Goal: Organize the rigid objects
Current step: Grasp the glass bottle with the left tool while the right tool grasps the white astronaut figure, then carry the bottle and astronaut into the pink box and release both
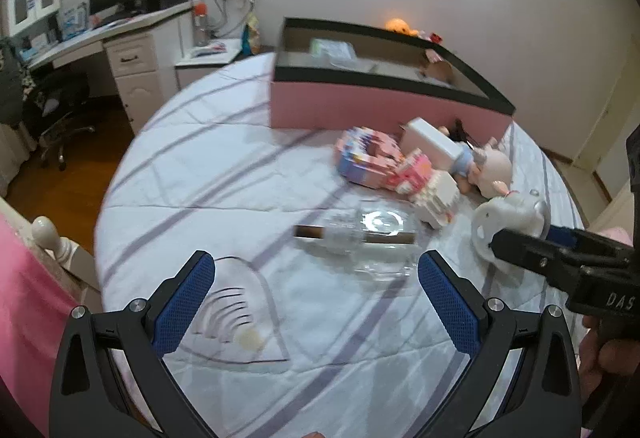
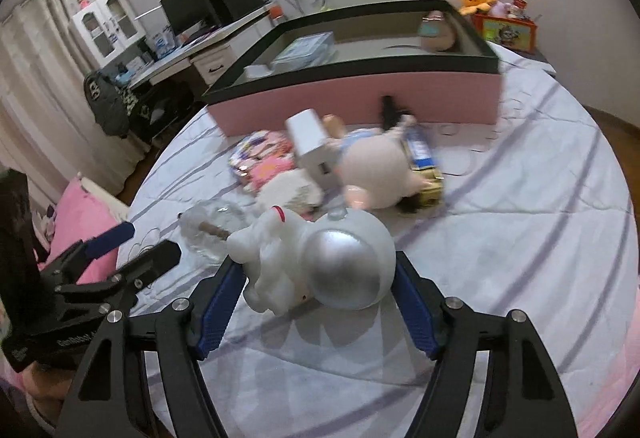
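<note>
White astronaut figure [image 2: 320,258] between right hand-held gripper [image 2: 320,302] pads

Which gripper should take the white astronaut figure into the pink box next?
Right. The astronaut figure lies on the bed between the right gripper fingers, whose pads look at or near its sides. The left gripper is open over bare bedsheet, short of the clear glass piece. The pink box sits straight beyond.

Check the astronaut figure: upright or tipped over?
Tipped over. The astronaut figure lies on its side on the bedspread, silver visor facing the camera, between the right gripper fingers.
</note>
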Motion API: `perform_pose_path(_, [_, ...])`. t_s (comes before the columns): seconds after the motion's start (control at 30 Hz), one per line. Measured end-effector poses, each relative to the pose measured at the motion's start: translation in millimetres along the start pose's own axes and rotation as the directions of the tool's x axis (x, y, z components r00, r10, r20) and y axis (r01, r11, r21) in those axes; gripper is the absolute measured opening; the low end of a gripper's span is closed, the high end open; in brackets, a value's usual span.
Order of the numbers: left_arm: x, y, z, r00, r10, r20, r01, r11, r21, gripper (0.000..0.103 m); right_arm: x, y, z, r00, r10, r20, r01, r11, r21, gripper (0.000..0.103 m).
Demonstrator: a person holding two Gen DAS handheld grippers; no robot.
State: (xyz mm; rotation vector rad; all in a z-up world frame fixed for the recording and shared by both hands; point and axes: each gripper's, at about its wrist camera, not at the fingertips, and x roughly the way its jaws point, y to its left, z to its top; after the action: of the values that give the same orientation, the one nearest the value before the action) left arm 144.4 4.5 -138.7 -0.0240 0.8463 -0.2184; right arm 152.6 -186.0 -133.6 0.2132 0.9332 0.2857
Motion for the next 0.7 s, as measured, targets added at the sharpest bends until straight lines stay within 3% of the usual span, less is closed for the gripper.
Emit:
perform_pose_path(0.23, [24.8, -13.2, 9.1, 0.999, 0.013, -0.035, -0.012, 1.0, 0.025, 0.101, 2.3, -11.8, 2.5, 1.0, 0.009, -0.001, -0.009, 1.0, 0.025, 0.074])
perform_pose_path(0.33, [32.2, -10.9, 12.2, 0.998, -0.003, -0.057, 0.003, 1.0, 0.006, 0.076, 4.4, -12.3, 4.8, 1.0, 0.013, -0.001, -0.013, 1.0, 0.024, 0.074])
perform_pose_path(0.7, [9.6, 2.2, 17.1, 0.999, -0.04, -0.023, 0.039, 0.999, -0.03, 0.075, -9.0, -7.0, 14.6, 0.999, 0.038, 0.029, -0.038, 0.999, 0.007, 0.074])
